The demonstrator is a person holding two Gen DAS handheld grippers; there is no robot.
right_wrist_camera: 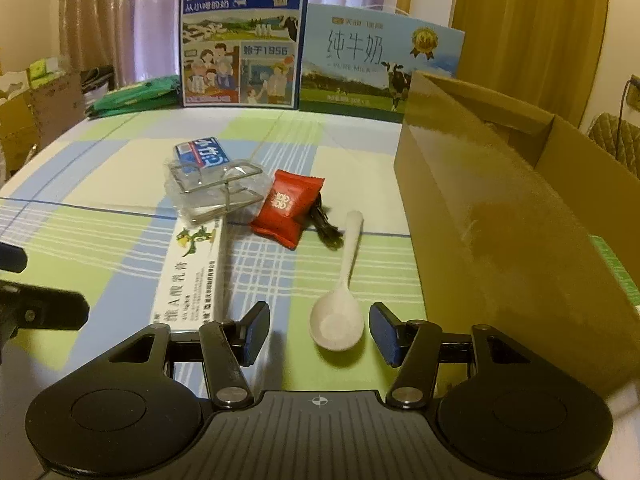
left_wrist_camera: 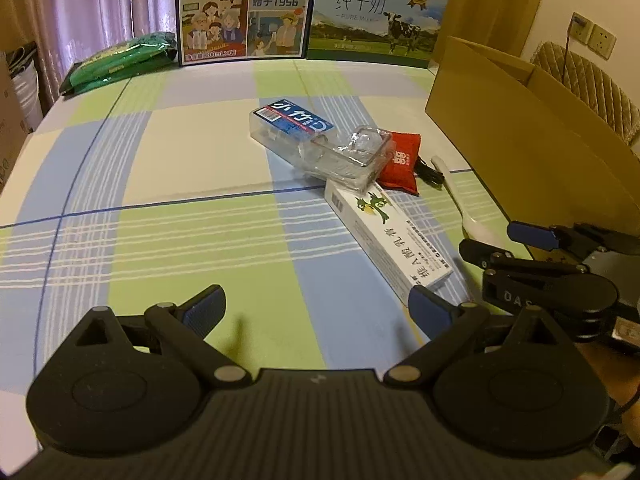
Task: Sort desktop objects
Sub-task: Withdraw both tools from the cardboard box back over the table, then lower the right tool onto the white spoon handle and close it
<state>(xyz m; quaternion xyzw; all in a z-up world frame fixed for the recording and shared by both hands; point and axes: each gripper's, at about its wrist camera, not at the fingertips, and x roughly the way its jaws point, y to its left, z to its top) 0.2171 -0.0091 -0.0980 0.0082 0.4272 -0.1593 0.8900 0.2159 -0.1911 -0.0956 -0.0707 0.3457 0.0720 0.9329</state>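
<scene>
On the checked tablecloth lie a clear plastic box with a blue label [left_wrist_camera: 294, 125] [right_wrist_camera: 202, 154], a clear packet with a wire frame [left_wrist_camera: 352, 156] [right_wrist_camera: 218, 192], a long white ointment box [left_wrist_camera: 386, 232] [right_wrist_camera: 192, 276], a red sachet [left_wrist_camera: 402, 164] [right_wrist_camera: 288, 212], a small black item [right_wrist_camera: 328, 228] and a white spoon [right_wrist_camera: 340, 304] [left_wrist_camera: 466, 208]. My right gripper [right_wrist_camera: 320, 332] is open, its fingers either side of the spoon's bowl, low over the cloth. My left gripper [left_wrist_camera: 320, 308] is open and holds nothing; the ointment box end lies by its right finger.
An open brown cardboard box [right_wrist_camera: 500, 208] [left_wrist_camera: 532, 148] stands at the right. Two milk cartons [left_wrist_camera: 244, 12] [left_wrist_camera: 380, 20] stand at the table's far edge, with a green packet [left_wrist_camera: 120, 60] to their left. A chair [left_wrist_camera: 592, 88] and a wall socket are beyond the box.
</scene>
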